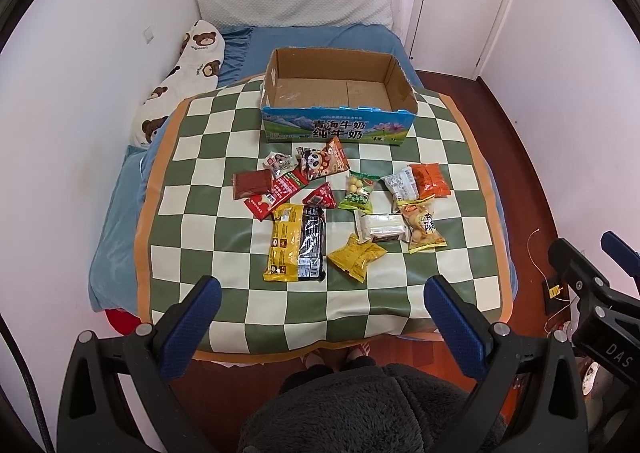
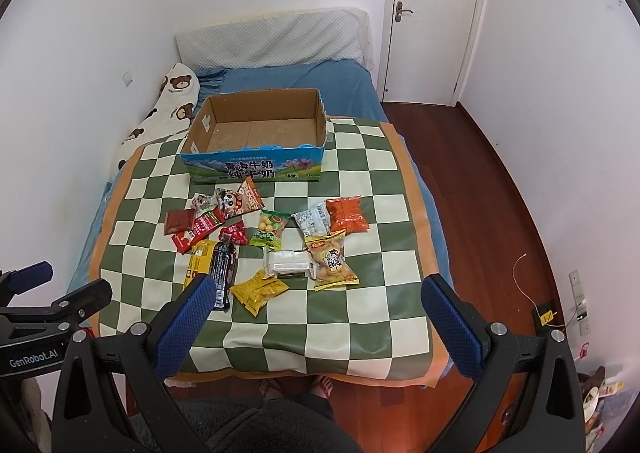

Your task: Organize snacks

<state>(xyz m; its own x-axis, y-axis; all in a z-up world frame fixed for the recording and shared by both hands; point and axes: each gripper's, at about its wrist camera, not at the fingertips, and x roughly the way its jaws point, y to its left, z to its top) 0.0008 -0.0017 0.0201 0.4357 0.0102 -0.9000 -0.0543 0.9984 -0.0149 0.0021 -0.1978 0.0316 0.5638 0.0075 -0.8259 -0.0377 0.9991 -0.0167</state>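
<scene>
1. Bedroom with white walls, a white door (image 2: 434, 19) and a bed (image 1: 312, 41) covered by a green-and-cream checked cloth (image 1: 200, 173), where the snacks lie.
2. Snack packets are scattered across the middle of the cloth: a large yellow-and-black packet (image 1: 296, 245) and a small yellow one (image 1: 357, 255) toward the near edge, a white bar (image 1: 382, 228) and a biscuit bag (image 1: 424, 227) beside them.
3. Farther back sit an orange bag (image 1: 430, 181), a green packet (image 1: 358, 192) and a cluster of red packets (image 1: 276, 189) with a panda pouch (image 1: 322, 161).
4. An open cardboard box (image 1: 340, 133) stands at the far edge of the cloth, just behind the snacks, nothing inside it.
5. My left gripper (image 1: 322, 307) hovers over the near edge, fingers spread wide, holding nothing.
6. My right gripper (image 2: 318, 307) hangs by the near right corner, fingers likewise spread apart and empty.
</scene>
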